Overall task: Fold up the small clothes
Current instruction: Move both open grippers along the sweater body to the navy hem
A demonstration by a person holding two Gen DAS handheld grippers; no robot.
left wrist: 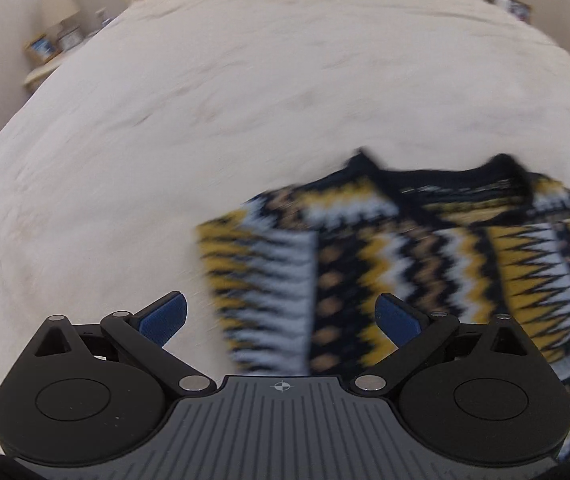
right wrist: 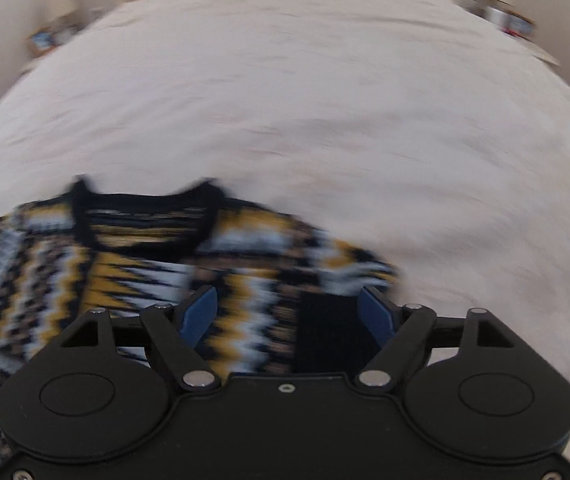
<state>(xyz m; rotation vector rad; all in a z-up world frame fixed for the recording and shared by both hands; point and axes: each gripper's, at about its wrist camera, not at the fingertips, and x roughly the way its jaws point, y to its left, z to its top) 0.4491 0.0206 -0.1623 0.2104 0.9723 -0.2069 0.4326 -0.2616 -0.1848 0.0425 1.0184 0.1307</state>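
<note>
Both views are smeared by motion, so the knit pattern reads only as streaks, and I cannot tell whether my pads graze the wool or hang just above it.

My left gripper (left wrist: 281, 322) has its blue pads (left wrist: 163, 318) spread wide with nothing pinched. The sweater (left wrist: 405, 264) fills the gap on its right side; bare bed (left wrist: 245, 80) cover shows on the left, so the garment's left sleeve edge falls between my jaws. Its lower part is hidden behind the gripper body and cut off at the right edge of the view.

My right gripper (right wrist: 287, 316) also stands apart, clamping nothing. Between its pads lie zigzag knit and a plain dark band, perhaps a cuff or hem, too blurred to name.

Farther out, the black neckline (right wrist: 145, 216) points toward the far end of the bed, the sweater lying flat near the near edge. Beyond, the pale cover runs to both far corners, where small cluttered side tables (left wrist: 51, 46) are indistinct.
</note>
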